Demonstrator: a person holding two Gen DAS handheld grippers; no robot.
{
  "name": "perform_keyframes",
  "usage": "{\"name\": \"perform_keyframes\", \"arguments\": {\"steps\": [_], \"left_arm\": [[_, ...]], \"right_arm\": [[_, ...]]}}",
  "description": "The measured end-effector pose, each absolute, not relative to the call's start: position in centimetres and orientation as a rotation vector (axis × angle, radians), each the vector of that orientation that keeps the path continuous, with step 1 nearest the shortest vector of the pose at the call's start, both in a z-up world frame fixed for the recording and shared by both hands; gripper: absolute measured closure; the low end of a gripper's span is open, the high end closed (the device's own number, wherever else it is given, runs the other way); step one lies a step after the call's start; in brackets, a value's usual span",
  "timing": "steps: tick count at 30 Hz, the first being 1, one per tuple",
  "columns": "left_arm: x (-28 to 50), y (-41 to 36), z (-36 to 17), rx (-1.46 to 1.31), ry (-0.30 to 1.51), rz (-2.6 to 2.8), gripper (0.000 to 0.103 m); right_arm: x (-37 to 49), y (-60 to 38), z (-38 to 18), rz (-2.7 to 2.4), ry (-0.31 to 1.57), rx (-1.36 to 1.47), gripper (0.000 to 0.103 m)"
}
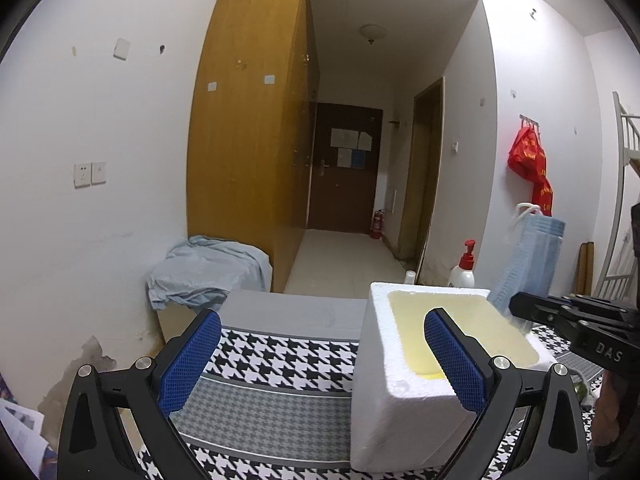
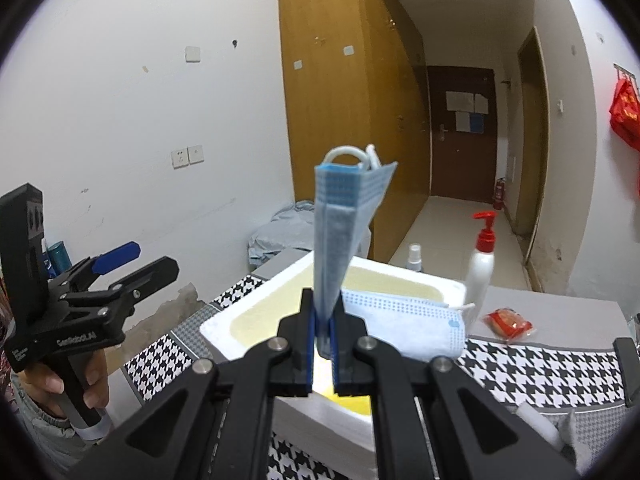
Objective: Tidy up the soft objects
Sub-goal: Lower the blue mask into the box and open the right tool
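From the left wrist camera, the left gripper [image 1: 322, 360] stood with its jaws spread wide and nothing between the blue pads [image 1: 192, 364]. Its right finger hung in front of the white foam box [image 1: 400, 412], which sat on a houndstooth cloth [image 1: 280, 360] with its yellowish interior facing up. At the right edge the right gripper [image 1: 520, 306] reached in over the far corner of the box, and a folded blue face mask [image 1: 528, 256] rose upright from its tip. Behind the box stood a white pump bottle [image 1: 464, 268] with a red top. A pale blue crumpled sheet [image 1: 208, 272] lay draped over something low by the wooden wardrobe [image 1: 248, 140].

From the right wrist camera, the right gripper [image 2: 322, 340] was clamped tight on the lower end of the blue face mask [image 2: 340, 220], which stood upright above the foam box [image 2: 224, 332], its white ear loops curling at the top. A second mask [image 2: 408, 320] lay flat across the far right part of the box, seemingly resting on its rim, though the gripper hid part of it. The pump bottle [image 2: 480, 264] stood just behind that mask, and a small red packet [image 2: 508, 322] lay on the table to its right. At the left, a hand [image 2: 60, 384] held the left gripper [image 2: 140, 262], its jaws apart and empty, well clear of the box.
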State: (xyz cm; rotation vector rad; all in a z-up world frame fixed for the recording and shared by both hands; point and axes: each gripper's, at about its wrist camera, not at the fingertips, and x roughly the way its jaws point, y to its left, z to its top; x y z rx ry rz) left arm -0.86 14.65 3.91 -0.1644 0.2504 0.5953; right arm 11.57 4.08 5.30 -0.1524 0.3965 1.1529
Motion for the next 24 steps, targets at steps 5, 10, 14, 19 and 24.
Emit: {"name": "perform_keyframes", "arguments": {"steps": [5, 10, 14, 19, 24], "left_arm": [[-1.7, 15.0, 3.7, -0.166, 0.243, 0.593, 0.001], [-2.4, 15.6, 3.5, -0.184, 0.234, 0.596, 0.001], [-2.8, 15.4, 3.4, -0.194, 0.229, 0.593, 0.001], [-2.7, 15.4, 3.3, -0.190, 0.236, 0.592, 0.001], [-2.3, 15.4, 3.3, -0.193, 0.242, 0.589, 0.001]], "right_arm": [[11.6, 5.5, 4.9, 1.162, 0.443, -0.150, 0.094], [11.6, 6.6, 4.8, 1.156, 0.465, -0.166, 0.094], [11.8, 7.0, 4.4, 1.147, 0.479, -0.177, 0.094], [11.9, 7.6, 4.1, 1.138, 0.493, -0.196, 0.079], [11.7, 6.9, 4.2, 1.150, 0.476, -0.171, 0.032]]}}
